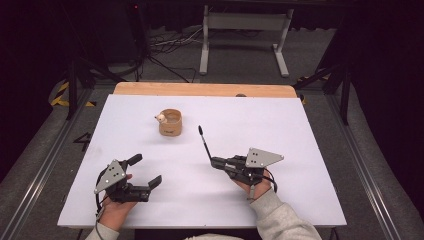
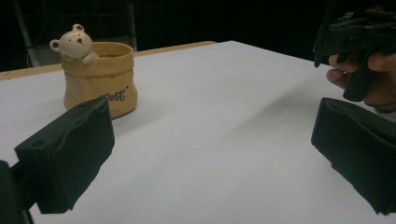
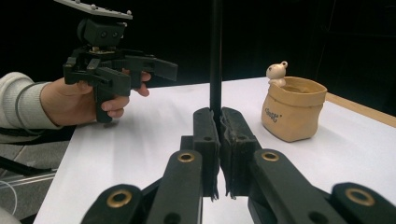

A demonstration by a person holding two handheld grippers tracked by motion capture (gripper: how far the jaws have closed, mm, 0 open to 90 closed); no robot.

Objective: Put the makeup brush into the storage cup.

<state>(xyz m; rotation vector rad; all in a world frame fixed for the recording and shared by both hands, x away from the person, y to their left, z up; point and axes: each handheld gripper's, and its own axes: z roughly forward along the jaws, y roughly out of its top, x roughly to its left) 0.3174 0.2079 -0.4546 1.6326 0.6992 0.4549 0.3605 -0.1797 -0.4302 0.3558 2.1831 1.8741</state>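
Holding a thin black pen (image 1: 204, 142) in my right tool (image 1: 216, 162), jaws pressed together on its lower end, I have its long axis running away from me and leaning a little left in the high view — in the right gripper view it rises straight up from between the jaws (image 3: 215, 56). The pot (image 1: 170, 122), a tan sack-shaped cup with a small bear (image 1: 160, 118) perched on its left rim, stands far and left of the pen's tip, clearly apart from it on the white tabletop (image 1: 280, 130). My right tool is the nearer one to that pot; the left tool (image 1: 146, 172) rests near the front-left edge, jaws spread wide with nothing between them. I cannot see anything inside the pot — its opening looks bare from here. As I judge it, the pen must travel far-left and tip down over the rim.
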